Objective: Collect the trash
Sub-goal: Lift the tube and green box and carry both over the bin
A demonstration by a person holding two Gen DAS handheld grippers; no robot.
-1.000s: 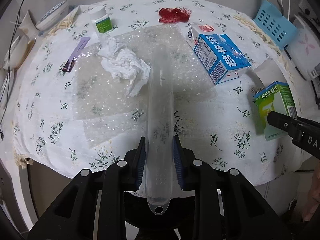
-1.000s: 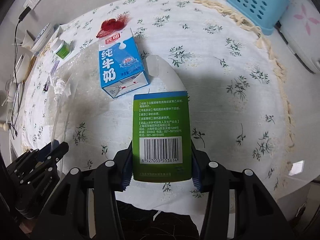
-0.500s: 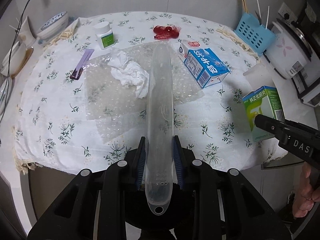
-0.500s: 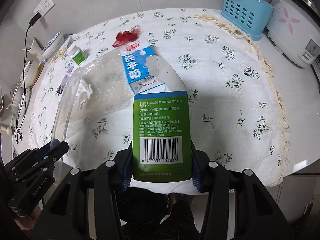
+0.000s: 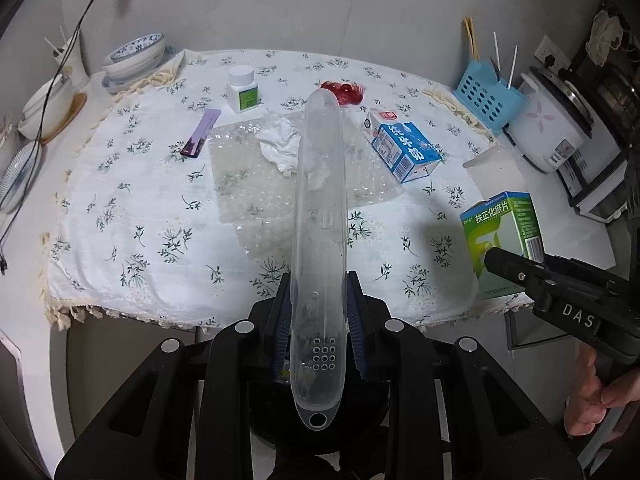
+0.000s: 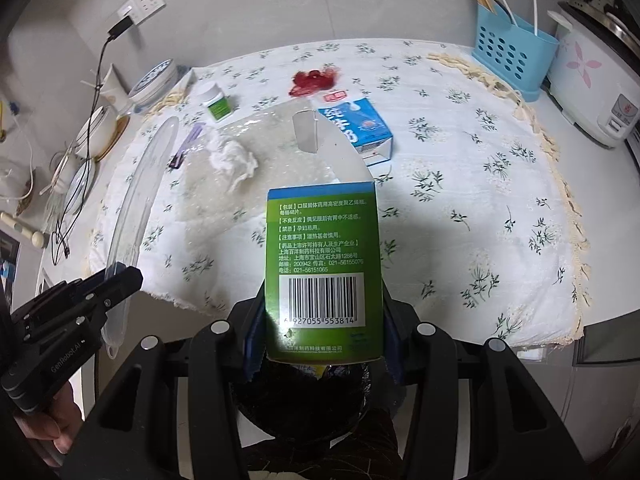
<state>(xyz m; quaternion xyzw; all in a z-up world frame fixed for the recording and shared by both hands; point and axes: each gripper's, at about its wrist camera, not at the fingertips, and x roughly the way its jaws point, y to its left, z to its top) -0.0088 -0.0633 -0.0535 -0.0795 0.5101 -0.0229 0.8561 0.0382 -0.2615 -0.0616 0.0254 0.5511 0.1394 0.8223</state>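
long clear plastic case (image 5: 320, 216) pinched between the blue pads of the left gripper (image 5: 319, 312), held above the near edge of the floral tablecloth (image 5: 132, 200). green medicine box (image 6: 324, 272) clamped in the right gripper (image 6: 322, 340). on the cloth beyond: crumpled tissue (image 5: 280, 146), bubble wrap (image 5: 244, 184), blue milk carton (image 5: 404, 148), red wrapper (image 5: 346, 91).

Even, soft indoor light, faint shadows on the tablecloth (image 5: 132, 200), strong fisheye bending, dark vignetted corners, sharp focus.
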